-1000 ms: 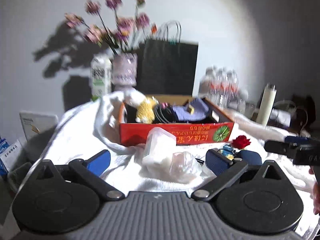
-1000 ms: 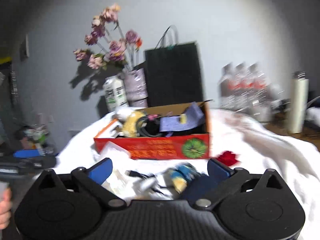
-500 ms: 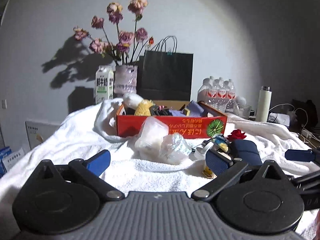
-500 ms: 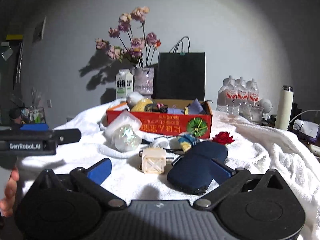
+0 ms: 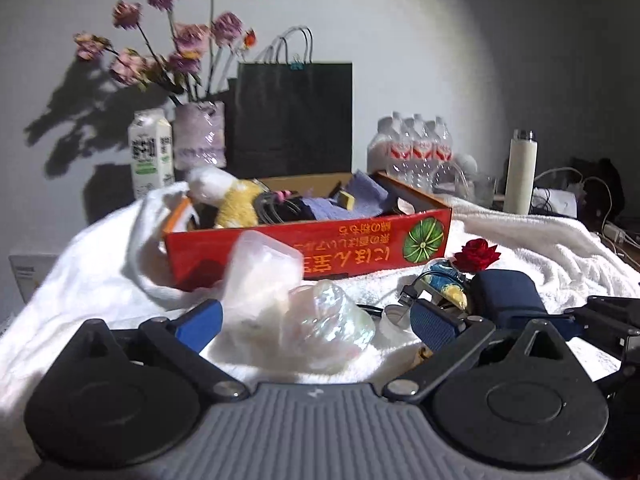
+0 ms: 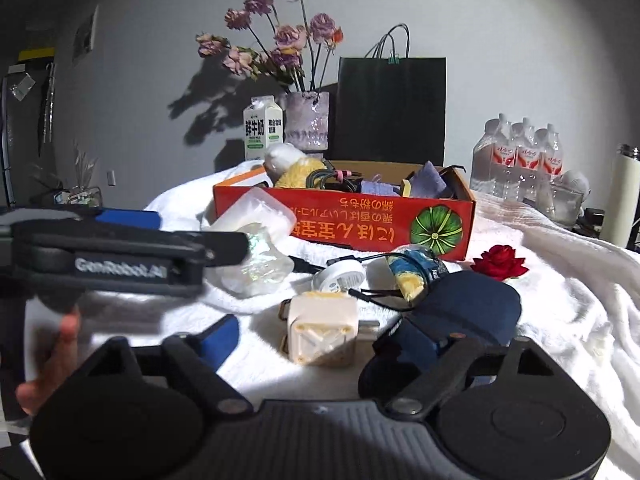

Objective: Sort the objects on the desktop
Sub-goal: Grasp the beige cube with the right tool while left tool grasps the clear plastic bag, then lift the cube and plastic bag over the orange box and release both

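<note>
— White towelling [image 6: 560, 320] covered the desk. What sat left of the red cardboard box [image 6: 360, 220]?

— A clear plastic tub [image 5: 260, 276] and an iridescent wrapper [image 5: 332, 328], between the left gripper's [image 5: 316, 320] spread fingers, untouched.

— And in front of the box?

— A cream cube charger [image 6: 322, 332] lay between the right gripper's [image 6: 316, 336] closing fingers, not yet pinched. A navy pouch [image 6: 472, 308] touched its right finger; a red rose [image 6: 500, 262] lay beyond.
</note>
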A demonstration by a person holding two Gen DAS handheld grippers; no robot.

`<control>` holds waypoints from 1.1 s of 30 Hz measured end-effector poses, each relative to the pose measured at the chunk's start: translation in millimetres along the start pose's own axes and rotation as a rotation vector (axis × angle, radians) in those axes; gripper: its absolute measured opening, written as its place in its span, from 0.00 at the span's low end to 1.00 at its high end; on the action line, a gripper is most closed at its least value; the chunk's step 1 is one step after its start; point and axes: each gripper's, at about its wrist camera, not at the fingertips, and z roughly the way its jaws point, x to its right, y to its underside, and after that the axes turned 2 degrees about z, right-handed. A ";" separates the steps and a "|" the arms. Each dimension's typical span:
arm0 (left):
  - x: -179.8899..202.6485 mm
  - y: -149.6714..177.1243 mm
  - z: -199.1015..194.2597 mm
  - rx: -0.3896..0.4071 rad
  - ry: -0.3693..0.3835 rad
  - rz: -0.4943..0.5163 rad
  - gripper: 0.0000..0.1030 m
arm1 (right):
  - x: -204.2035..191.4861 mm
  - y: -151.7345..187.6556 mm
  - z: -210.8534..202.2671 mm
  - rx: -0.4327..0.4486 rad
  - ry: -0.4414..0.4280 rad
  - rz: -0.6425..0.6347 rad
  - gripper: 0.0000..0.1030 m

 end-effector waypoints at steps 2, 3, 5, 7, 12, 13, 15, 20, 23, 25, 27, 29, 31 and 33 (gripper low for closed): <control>-1.6 -2.0 14.7 -0.046 0.021 -0.025 0.86 | 0.5 -3.1 10.7 -0.021 -0.006 -0.005 0.70; -3.7 -2.4 22.2 -0.078 0.034 -0.051 0.75 | 0.6 -4.4 15.6 -0.033 -0.009 -0.007 0.68; -8.0 -2.5 36.6 -0.149 0.049 -0.099 0.56 | 0.0 -5.6 22.3 -0.049 -0.019 -0.009 0.62; -10.1 0.4 42.4 -0.174 0.044 -0.115 0.45 | -0.2 -6.7 25.6 -0.055 -0.014 -0.013 0.62; -6.5 -1.0 33.6 -0.153 0.027 -0.092 0.38 | 0.6 -7.5 30.4 -0.074 0.006 -0.013 0.51; -7.1 -2.3 29.5 -0.152 0.026 -0.097 0.37 | 1.1 -7.6 30.1 -0.073 0.005 -0.012 0.51; -9.3 -5.1 18.3 -0.139 0.021 -0.107 0.37 | 0.3 -7.3 29.0 -0.068 0.007 -0.013 0.50; -16.4 -10.7 -15.3 -0.101 -0.031 -0.114 0.36 | 0.1 -9.1 17.3 -0.046 -0.009 0.025 0.48; -18.9 -11.2 -35.3 -0.083 -0.059 -0.112 0.36 | -5.0 -9.9 3.2 -0.018 -0.014 0.016 0.48; -19.7 -10.1 -47.0 -0.081 -0.068 -0.116 0.36 | -8.5 -10.7 -7.5 -0.003 -0.021 0.010 0.48; -19.1 -6.7 -58.0 -0.083 -0.068 -0.117 0.36 | -11.5 -10.9 -19.8 0.016 -0.017 0.007 0.48; -17.6 -0.9 -67.9 -0.087 -0.067 -0.119 0.36 | -14.6 -10.0 -33.0 0.036 -0.010 0.001 0.48; -16.0 6.8 -75.2 -0.099 -0.064 -0.121 0.36 | -15.8 -7.8 -45.3 0.051 -0.007 0.008 0.48; -15.2 14.5 -80.3 -0.123 -0.071 -0.128 0.36 | -17.6 -3.9 -56.7 0.064 -0.003 0.021 0.48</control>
